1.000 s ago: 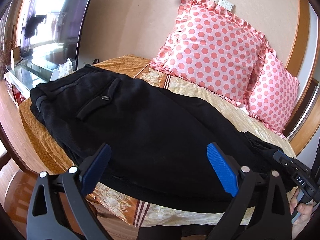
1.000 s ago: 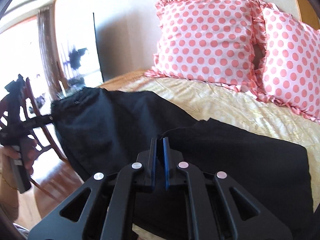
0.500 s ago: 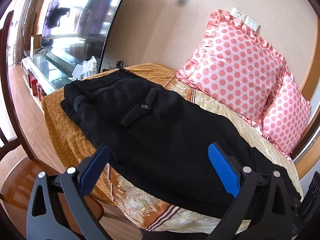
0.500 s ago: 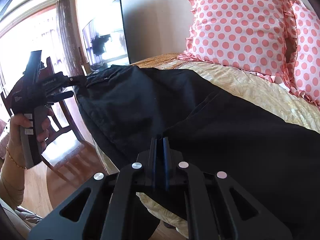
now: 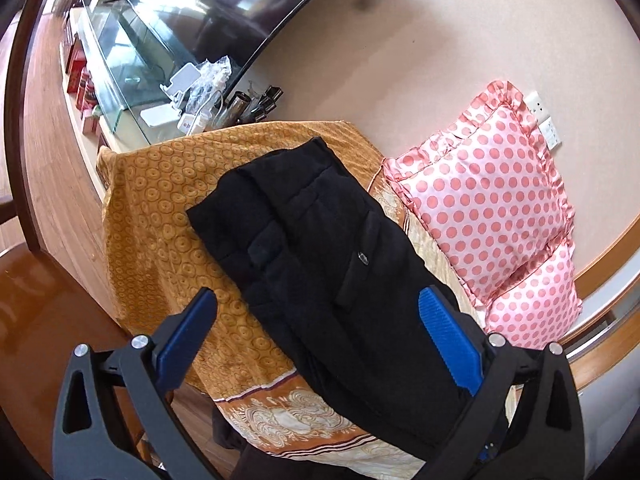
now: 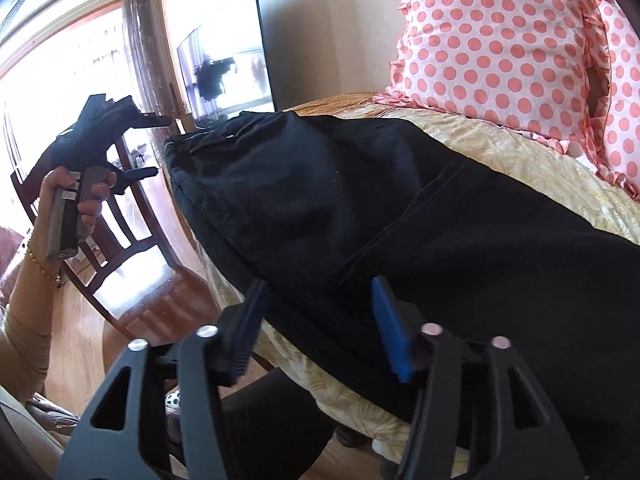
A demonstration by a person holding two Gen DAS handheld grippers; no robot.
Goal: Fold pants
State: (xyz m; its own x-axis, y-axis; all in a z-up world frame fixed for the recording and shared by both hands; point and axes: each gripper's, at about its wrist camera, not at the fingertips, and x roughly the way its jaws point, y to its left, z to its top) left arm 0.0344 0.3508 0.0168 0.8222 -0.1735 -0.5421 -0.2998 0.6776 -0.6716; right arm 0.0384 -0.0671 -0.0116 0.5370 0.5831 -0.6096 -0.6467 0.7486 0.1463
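Black pants lie lengthwise on the bed, waistband at the far end with a buttoned back pocket showing. In the right wrist view the pants fill the middle, with a leg folded over near a seam. My left gripper is open and empty, above the pants' near edge at the bed's side. My right gripper is open and empty, just off the pants' front edge. The left gripper also shows in the right wrist view, held in a hand beside the waistband.
Two pink polka-dot pillows lean on the wall at the bed's far side. The bed has an orange-gold cover. A glass TV stand with clutter stands past the bed's end. A wooden chair stands beside the bed.
My right gripper has opened; it was shut before. My left gripper has moved left along the bed toward the waistband end and stays open.
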